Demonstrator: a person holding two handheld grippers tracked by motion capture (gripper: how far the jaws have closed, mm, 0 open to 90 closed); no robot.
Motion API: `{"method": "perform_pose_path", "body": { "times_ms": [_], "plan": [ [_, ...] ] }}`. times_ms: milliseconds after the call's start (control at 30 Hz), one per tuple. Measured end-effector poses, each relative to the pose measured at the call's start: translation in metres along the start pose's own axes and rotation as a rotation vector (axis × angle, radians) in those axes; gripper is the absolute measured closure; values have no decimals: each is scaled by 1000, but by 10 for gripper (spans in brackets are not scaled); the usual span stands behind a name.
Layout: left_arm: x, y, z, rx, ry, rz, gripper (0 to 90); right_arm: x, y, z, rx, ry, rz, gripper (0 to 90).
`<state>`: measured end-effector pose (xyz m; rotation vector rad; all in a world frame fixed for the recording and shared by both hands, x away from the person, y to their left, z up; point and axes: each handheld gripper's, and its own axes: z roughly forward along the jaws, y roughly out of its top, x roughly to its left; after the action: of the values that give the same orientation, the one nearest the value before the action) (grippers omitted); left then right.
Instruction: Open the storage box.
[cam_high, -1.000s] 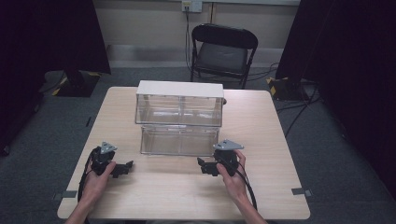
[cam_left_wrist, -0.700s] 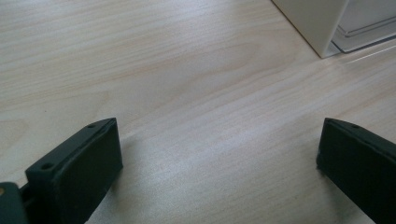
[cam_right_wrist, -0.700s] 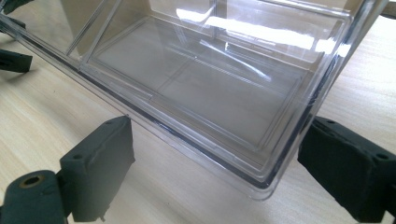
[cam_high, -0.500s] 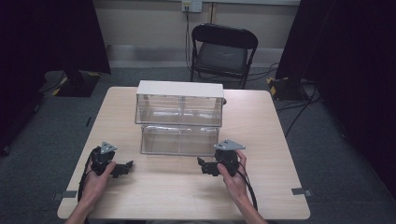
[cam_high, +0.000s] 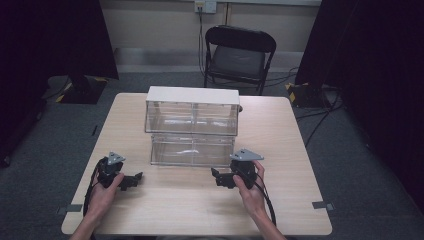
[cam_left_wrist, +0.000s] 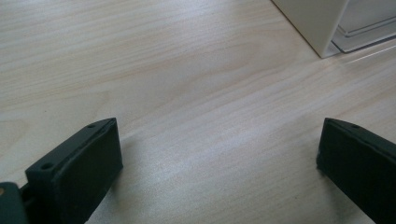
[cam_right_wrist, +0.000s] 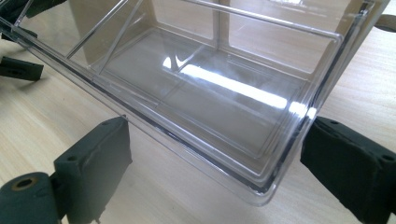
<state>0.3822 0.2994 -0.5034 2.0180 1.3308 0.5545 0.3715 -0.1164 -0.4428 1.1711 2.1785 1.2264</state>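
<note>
A clear plastic drawer (cam_high: 192, 149) stands pulled out toward the person from the lower level of a small drawer cabinet (cam_high: 192, 111) with a white top and clear fronts. The cabinet stands near the middle of a pale wooden surface (cam_high: 280, 135), a little toward its far side.

In the right gripper view the drawer (cam_right_wrist: 219, 98) is empty, and its near corner lies between the two black jaws, which are spread wide to either side of it. The drawer's front wall passes just beside the jaw at the right of that view; I cannot tell if they touch. In the high view the right gripper (cam_high: 222, 177) rests low on the surface just in front of the drawer's right end, held by the right hand (cam_high: 250, 187).

The left gripper (cam_high: 131, 181) rests on the surface in the left hand (cam_high: 102, 192), near the drawer's left end but apart from it. Its jaws are also spread wide (only bare wood lies between them), and in the left gripper view the cabinet's white corner (cam_left_wrist: 317, 23) is well ahead of them.

Behind the surface a black folding chair (cam_high: 239, 55) stands on a grey carpet floor (cam_high: 350, 165), before a light wall with dark curtains (cam_high: 380, 60) at both sides.
</note>
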Motion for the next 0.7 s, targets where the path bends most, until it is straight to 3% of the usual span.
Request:
{"method": "perform_pose_path", "body": {
  "times_ms": [700],
  "plan": [
    [0, 0, 0, 0, 0, 0, 0, 1, 3, -2, -16, 7, 11, 67]
  ]
}}
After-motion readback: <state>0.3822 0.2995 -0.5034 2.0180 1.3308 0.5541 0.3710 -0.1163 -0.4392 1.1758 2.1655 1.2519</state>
